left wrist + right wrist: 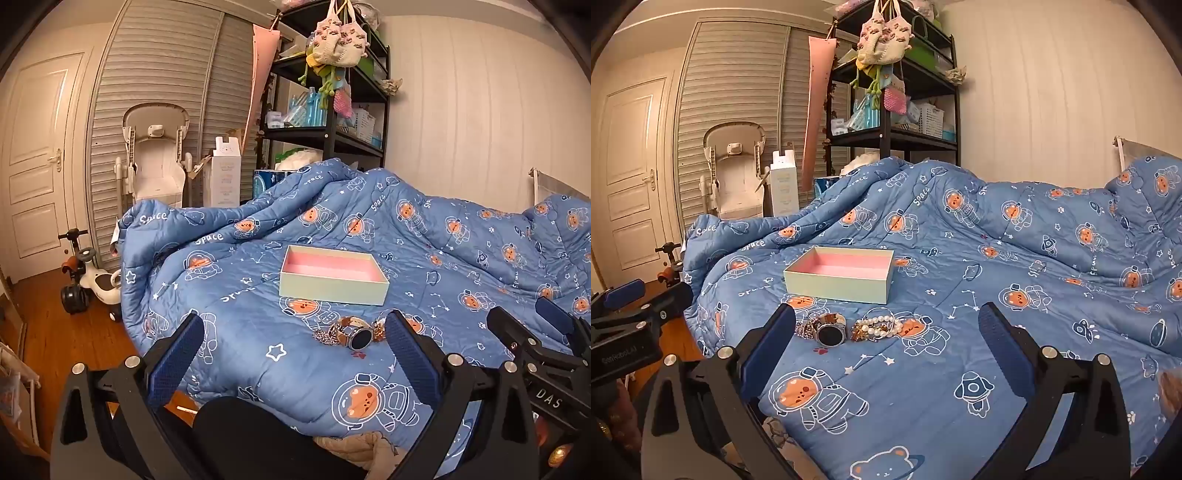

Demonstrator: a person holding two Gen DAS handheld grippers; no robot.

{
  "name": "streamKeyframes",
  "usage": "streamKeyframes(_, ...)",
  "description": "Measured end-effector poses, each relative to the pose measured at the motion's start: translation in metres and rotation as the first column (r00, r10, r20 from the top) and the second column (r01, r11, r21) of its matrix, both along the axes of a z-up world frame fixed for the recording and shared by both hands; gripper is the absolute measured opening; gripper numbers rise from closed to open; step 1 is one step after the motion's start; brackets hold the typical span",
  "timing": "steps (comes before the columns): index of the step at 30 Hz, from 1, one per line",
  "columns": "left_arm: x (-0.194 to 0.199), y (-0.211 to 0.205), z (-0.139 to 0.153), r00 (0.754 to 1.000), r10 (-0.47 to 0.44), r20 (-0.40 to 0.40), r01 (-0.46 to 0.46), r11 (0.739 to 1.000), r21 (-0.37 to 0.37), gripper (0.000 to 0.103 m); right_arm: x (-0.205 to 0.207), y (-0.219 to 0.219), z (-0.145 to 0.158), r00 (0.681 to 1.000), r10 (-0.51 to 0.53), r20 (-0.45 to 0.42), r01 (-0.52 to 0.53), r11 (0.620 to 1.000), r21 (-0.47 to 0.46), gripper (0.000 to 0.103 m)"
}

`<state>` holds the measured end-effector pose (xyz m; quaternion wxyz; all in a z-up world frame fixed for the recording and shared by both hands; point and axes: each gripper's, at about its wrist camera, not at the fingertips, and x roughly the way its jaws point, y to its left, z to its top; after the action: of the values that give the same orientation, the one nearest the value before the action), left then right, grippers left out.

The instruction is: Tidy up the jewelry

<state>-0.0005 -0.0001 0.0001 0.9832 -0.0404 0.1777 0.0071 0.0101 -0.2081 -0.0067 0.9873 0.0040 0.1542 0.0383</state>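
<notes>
An open pale green box with a pink inside (332, 275) (840, 275) sits empty on the blue quilt. In front of it lies a watch with a round dark face (360, 338) (830, 334), a sparkly bracelet (327, 336) (804, 328) to its left, and a pearl and gold bracelet pile (877, 326) to its right, partly hidden in the left wrist view. My left gripper (295, 354) is open and empty, short of the jewelry. My right gripper (886, 354) is open and empty, also short of it.
The blue space-bear quilt (997, 258) covers the bed. A black shelf rack (332, 110) with hanging knitted bags stands behind it. A white baby seat (157, 158), a tall carton (225, 177) and a ride-on toy (90, 280) stand on the wood floor at left.
</notes>
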Motion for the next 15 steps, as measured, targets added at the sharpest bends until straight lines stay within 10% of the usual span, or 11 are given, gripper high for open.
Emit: streamKeyframes(15, 0.0021, 0.001, -0.001, 1.0, -0.003, -0.013, 0.003, 1.0, -0.008, 0.096, 0.0001, -0.0006, -0.0014, 1.0, -0.001, -0.001, 0.001, 1.0, 0.003, 0.098)
